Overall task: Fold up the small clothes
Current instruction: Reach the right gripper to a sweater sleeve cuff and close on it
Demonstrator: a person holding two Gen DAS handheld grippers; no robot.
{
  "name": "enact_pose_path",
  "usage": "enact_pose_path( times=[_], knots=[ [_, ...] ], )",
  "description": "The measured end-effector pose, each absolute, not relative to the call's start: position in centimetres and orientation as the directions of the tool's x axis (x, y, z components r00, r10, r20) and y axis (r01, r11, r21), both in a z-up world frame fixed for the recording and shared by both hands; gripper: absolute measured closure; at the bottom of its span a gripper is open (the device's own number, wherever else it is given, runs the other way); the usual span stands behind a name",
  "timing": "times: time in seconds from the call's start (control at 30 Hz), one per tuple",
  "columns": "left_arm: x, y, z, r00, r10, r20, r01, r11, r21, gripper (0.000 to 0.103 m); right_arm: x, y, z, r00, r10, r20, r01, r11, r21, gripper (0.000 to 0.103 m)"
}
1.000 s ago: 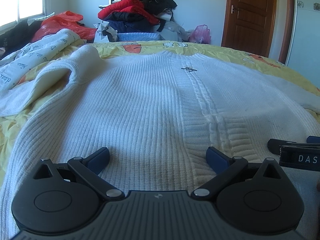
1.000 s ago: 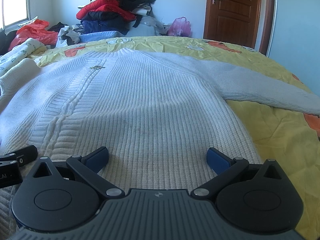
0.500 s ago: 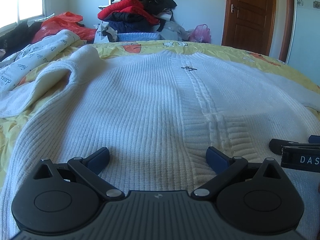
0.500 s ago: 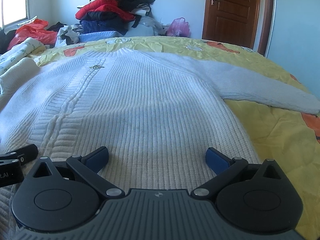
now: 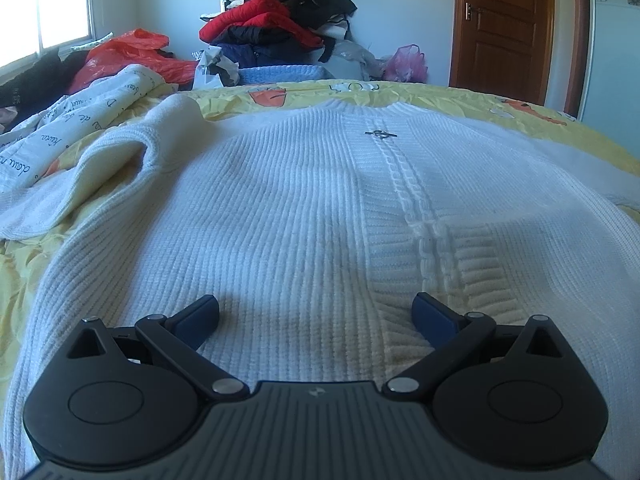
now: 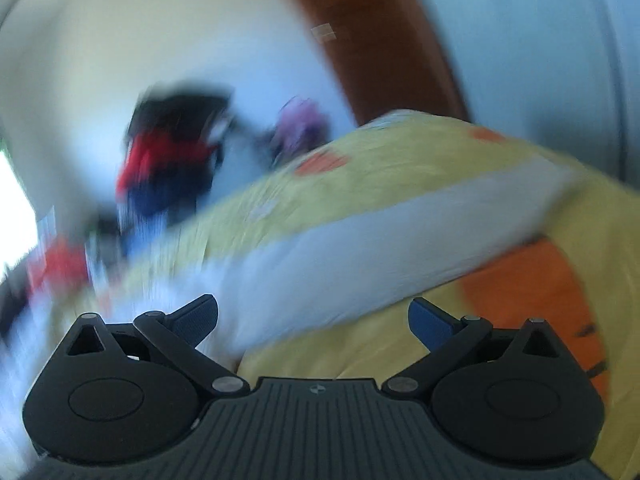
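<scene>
White knit sweater [image 5: 304,216] is lying flat, front up, on the yellow bedspread [image 5: 540,116], spreading forward from the left gripper [image 5: 316,316]. That gripper is sitting low at the hem, jaws spread wide, nothing between the pads, both blue pads resting on or just over the knit; I cannot tell which.

Right gripper [image 6: 312,316] is also gaping wide and empty. Its view is heavily smeared and tilted; a long pale sleeve [image 6: 360,240] is running across just ahead of its fingertips over the bedspread.

Risks as I judge them:
- Right jaws closing off-target while the view is this blurred, catching bedspread with the sleeve or missing it.
- Loose knit stretching or dragging if only one layer is being pinched.
- The bunched sleeve [image 5: 132,156], ahead and to the left gripper's left, folding in crooked unless it is being smoothed first.
</scene>
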State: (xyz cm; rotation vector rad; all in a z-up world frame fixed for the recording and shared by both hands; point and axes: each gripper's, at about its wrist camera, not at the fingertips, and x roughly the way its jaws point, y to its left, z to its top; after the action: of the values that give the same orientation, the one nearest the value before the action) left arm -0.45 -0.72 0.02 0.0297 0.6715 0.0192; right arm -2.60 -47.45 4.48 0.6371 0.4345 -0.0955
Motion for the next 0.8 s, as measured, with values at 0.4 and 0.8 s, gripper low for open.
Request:
enact_pose_path(
  times=[0.4, 0.8],
  knots=[
    [-0.4, -0.7, 0.0, 0.783, 0.027, -0.622, -0.008, 0.999, 0.033, 0.0, -0.6, -64.6, -2.2, 0.898, -0.078, -0.433, 0.42, 0.45, 0.788, 0.022],
    [-0.4, -0.6, 0.0, 0.783, 0.022, -0.622, -0.007, 1.0, 0.026, 0.0, 3.8, -62.9, -1.4, 0.823, -0.17, -0.541, 0.521, 0.604, 0.603, 0.089]
  ],
)
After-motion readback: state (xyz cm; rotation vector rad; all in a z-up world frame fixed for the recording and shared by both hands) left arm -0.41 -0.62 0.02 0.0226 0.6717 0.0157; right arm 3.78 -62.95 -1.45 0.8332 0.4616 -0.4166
